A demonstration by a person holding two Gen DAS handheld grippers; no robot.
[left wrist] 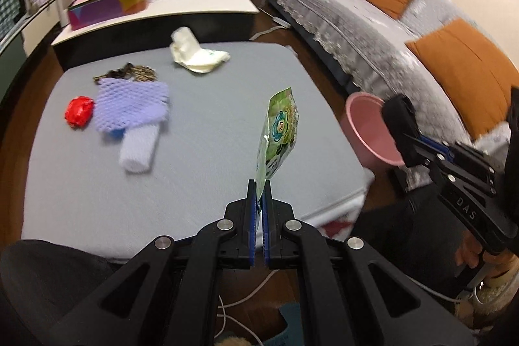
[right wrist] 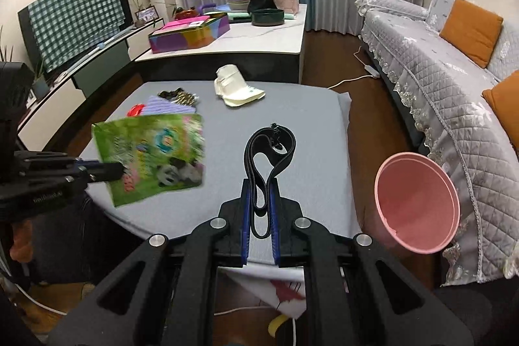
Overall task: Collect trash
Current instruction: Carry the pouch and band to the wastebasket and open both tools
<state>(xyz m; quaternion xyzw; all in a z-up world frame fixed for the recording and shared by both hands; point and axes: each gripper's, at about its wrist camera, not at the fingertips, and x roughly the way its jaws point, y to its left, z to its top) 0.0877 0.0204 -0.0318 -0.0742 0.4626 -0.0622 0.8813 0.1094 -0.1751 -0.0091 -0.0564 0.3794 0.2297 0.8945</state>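
On the grey table, purple foam net, red wrapper, left hand-held gripper clenching green packet, right hand-held gripper clenching black strap.

The green wrapper looks like glossy printed plastic film. The black strap seems smooth rubber or plastic with a dull sheen. The pink bucket is smooth matt plastic. The table cover is matt grey cloth. On it, the lavender netting is soft foam mesh, and beside that the red wrapper is shiny crinkled foil.
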